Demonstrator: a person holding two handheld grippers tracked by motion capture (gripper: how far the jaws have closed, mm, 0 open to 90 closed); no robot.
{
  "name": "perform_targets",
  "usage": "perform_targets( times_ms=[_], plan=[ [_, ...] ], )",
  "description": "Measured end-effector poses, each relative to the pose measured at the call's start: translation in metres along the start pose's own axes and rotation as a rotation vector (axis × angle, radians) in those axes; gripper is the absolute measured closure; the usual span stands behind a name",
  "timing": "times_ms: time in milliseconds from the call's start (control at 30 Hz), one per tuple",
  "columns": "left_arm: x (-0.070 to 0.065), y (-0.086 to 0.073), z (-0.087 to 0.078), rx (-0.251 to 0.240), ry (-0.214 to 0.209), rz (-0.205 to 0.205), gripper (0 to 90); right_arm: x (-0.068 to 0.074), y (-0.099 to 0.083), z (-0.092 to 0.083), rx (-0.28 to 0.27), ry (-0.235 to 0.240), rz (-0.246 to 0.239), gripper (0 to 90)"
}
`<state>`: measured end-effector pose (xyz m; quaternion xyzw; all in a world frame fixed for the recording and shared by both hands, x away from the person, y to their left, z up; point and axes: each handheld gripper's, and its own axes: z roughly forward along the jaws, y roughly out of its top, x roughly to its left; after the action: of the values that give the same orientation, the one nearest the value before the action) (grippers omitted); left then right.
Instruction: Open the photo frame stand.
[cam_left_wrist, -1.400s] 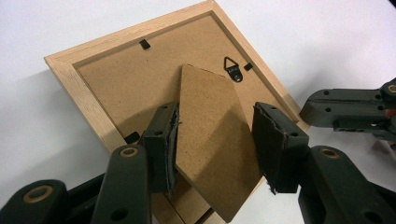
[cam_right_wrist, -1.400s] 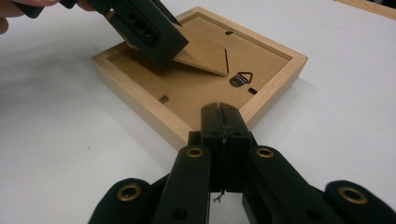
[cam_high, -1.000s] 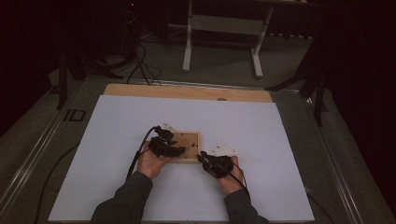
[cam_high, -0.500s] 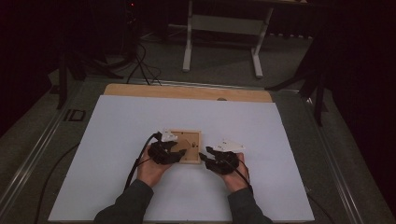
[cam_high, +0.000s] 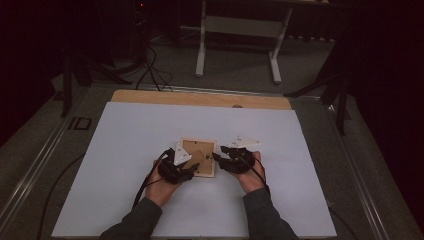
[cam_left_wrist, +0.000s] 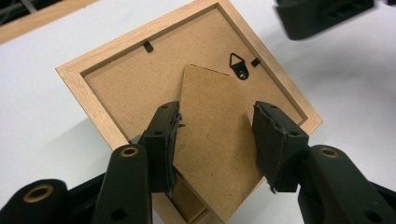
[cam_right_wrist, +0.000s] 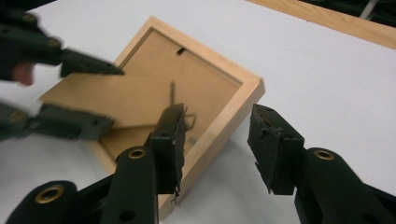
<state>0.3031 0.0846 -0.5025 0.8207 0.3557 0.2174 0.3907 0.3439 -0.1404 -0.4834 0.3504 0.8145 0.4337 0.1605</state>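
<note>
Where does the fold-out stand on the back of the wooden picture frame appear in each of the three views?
High view: the stand lies on the frame's back, centre of the picture, beside the left gripper.
Left gripper view: middle, between the gripper's own jaws, running from the hanger down to the lower edge.
Right gripper view: left of centre, between the other gripper's jaws.
Shared landmark: the frame's pale wooden rim.

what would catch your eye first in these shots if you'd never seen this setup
First the small wooden picture frame, lying face down at the middle of the white sheet, its brown backing and hinged stand up. The left gripper has its jaws on either side of that stand. The right gripper hangs open over the frame's corner, its jaws having just been opening with nothing pressed between them.
</note>
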Motion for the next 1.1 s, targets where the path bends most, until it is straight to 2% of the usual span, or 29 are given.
perform_targets(
  times_ms=[167,333,500,600,733,933,1000,1067,1100],
  plan=[
    [-0.003,-0.003,-0.002,-0.019,0.014,0.02,53.0,-0.006,0.007,0.008,0.012,0.017,0.015,54.5],
    [-0.006,-0.006,-0.004,-0.034,0.026,0.043,53.0,-0.01,0.009,0.019,0.043,0.044,0.039,49.3],
    [-0.012,-0.01,-0.007,-0.058,0.053,0.101,52.9,-0.016,0.01,0.028,0.062,0.079,0.075,42.3],
    [-0.015,-0.012,-0.009,-0.074,0.065,0.141,52.8,-0.02,0.01,0.028,0.051,0.118,0.106,41.6],
    [-0.017,-0.013,-0.011,-0.086,0.071,0.161,52.8,-0.023,0.009,0.029,0.042,0.177,0.126,42.3],
    [-0.014,-0.015,-0.011,-0.069,0.048,0.153,52.6,-0.022,0.009,0.026,0.035,0.189,0.117,44.6],
    [-0.012,-0.015,-0.009,-0.059,0.029,0.134,52.4,-0.022,0.009,0.025,0.032,0.193,0.113,45.4],
    [-0.008,-0.015,-0.007,-0.026,0.003,0.092,47.9,-0.022,0.01,0.024,0.025,0.196,0.106,46.4],
    [-0.005,-0.015,-0.006,-0.015,-0.04,0.052,46.7,-0.021,0.01,0.023,0.022,0.196,0.102,46.6]
  ],
)
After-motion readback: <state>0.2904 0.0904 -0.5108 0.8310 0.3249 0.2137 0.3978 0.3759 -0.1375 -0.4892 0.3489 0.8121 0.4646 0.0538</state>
